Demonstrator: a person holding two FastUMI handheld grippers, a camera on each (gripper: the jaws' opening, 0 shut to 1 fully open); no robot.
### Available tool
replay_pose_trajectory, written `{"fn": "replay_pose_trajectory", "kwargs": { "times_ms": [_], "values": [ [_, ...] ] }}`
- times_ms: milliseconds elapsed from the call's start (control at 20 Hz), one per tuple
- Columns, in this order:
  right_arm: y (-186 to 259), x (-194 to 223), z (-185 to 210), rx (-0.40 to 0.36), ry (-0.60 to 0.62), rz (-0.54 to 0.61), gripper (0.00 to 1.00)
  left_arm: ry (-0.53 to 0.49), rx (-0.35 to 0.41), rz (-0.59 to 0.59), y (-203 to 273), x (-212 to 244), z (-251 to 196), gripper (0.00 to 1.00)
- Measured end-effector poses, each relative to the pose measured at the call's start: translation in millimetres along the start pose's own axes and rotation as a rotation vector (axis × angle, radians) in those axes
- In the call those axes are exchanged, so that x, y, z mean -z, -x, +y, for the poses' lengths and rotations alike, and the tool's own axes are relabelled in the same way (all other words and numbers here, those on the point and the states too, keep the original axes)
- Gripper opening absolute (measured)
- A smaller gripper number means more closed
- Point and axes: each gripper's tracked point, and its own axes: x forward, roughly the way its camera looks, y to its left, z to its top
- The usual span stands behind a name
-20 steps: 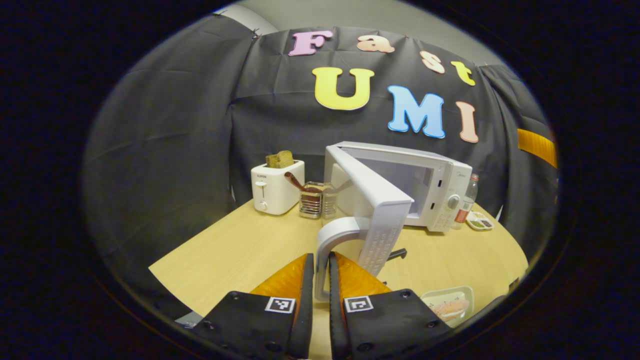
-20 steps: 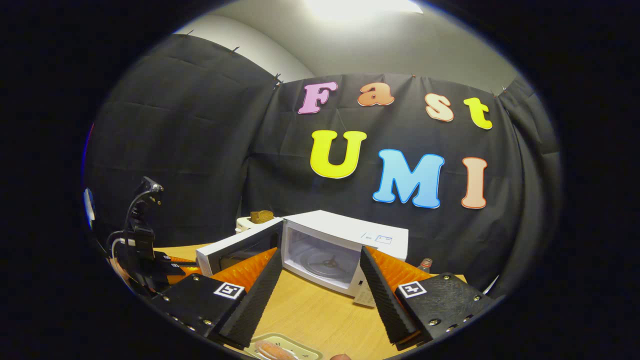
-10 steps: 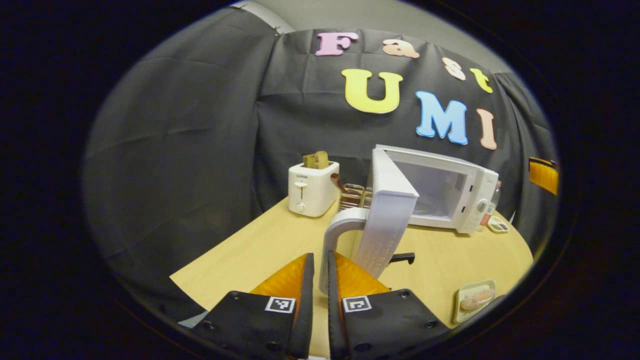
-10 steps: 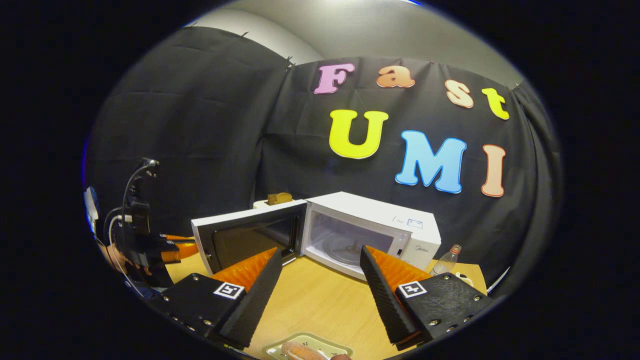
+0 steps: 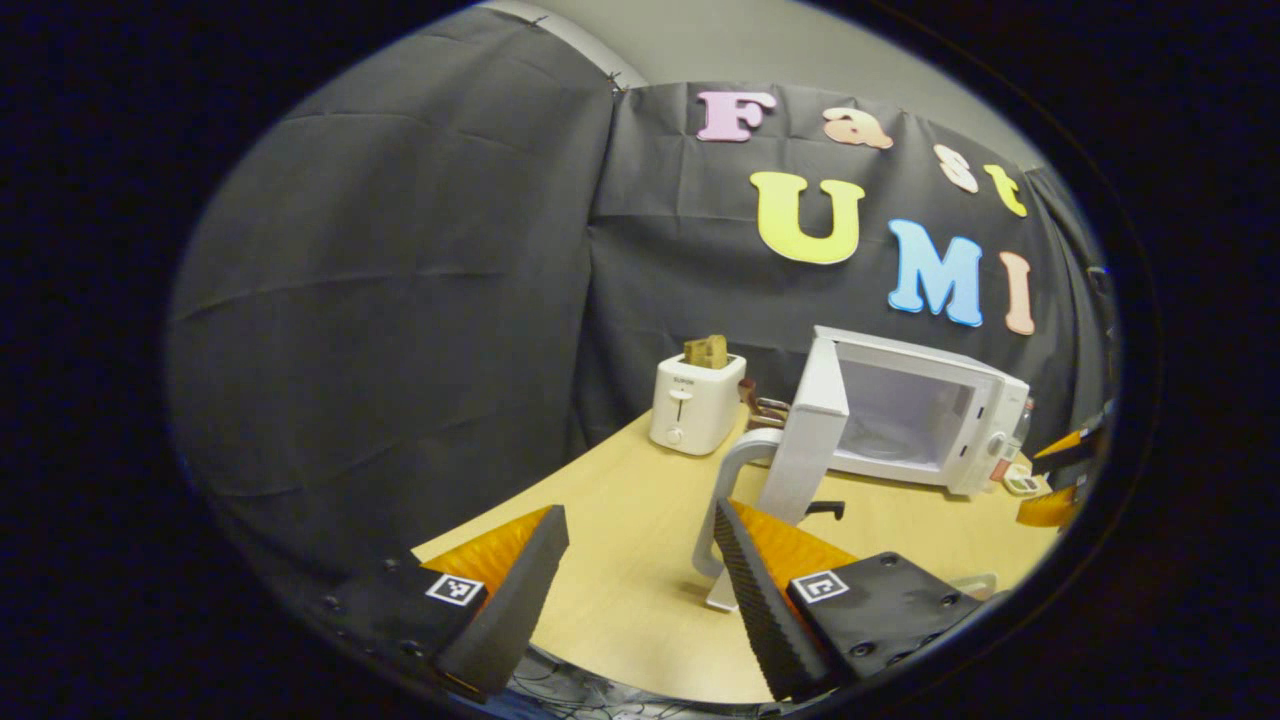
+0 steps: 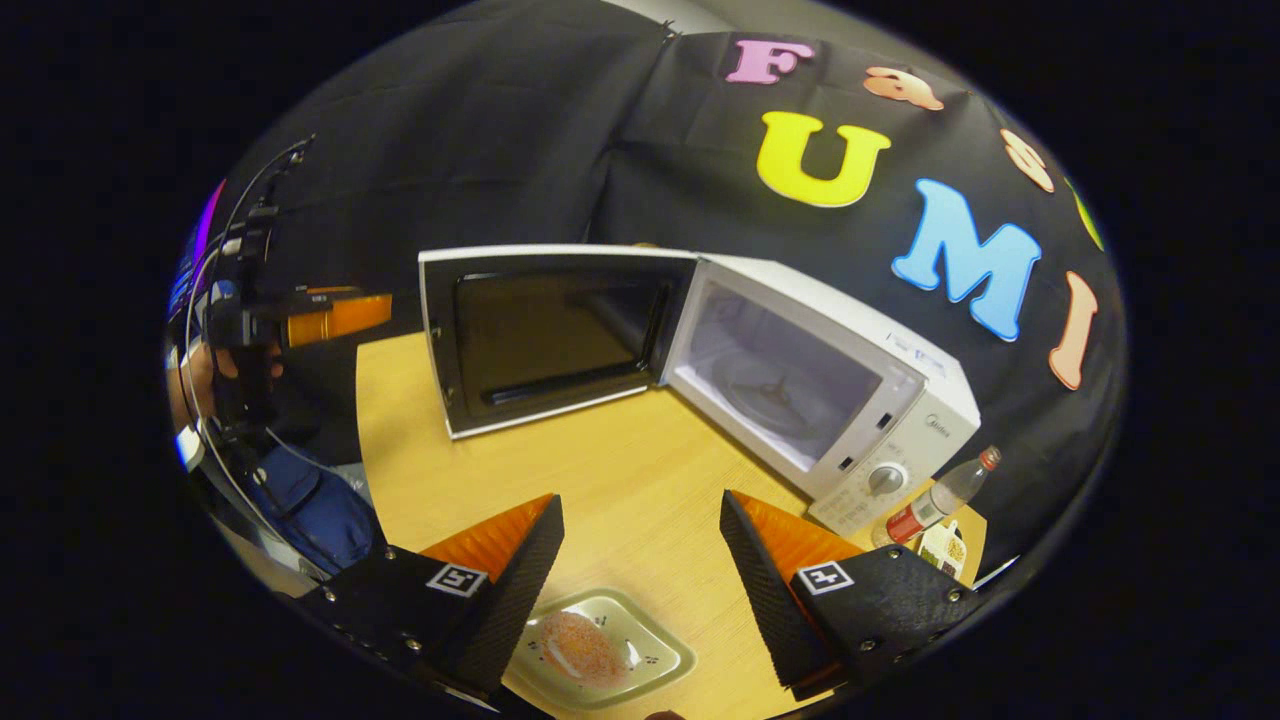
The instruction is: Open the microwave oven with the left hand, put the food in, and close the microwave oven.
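Now white microwave oven door wide, both hand-held grippers — left, right — spread, grasping nothing.

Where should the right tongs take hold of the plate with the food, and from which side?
Probably the plate's raised rim, coming down from above. In the right gripper view it lies flat on the table, directly below the open right tongs, and it is shallow, so only the rim offers an edge. The food sits centrally, leaving the rim free.

We see a white toaster holding bread on the wooden table, and a bottle beside a small dish.
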Motion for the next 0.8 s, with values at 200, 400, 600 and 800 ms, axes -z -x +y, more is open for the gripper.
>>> {"fn": "replay_pose_trajectory", "kwargs": {
  "times_ms": [200, 400, 600, 800],
  "values": [
    [-12.9, 33.3, 13.4, -0.093, 0.074, 0.103, 0.97, 0.034, -0.067, -0.025, 23.0, -11.0, 11.0, 0.96],
    [-14.0, 73.2, 29.2, -0.176, 0.126, 0.196, 0.97, 0.028, -0.112, -0.043, 39.1, -18.0, 20.8, 0.94],
    [-14.8, 103.4, 38.6, -0.243, 0.177, 0.267, 0.96, -0.005, -0.143, -0.045, 47.4, -22.5, 26.7, 0.96],
    [-13.3, 134.4, 40.0, -0.272, 0.219, 0.354, 0.96, -0.011, -0.143, -0.046, 52.2, -23.5, 20.9, 0.94]
  ]
}}
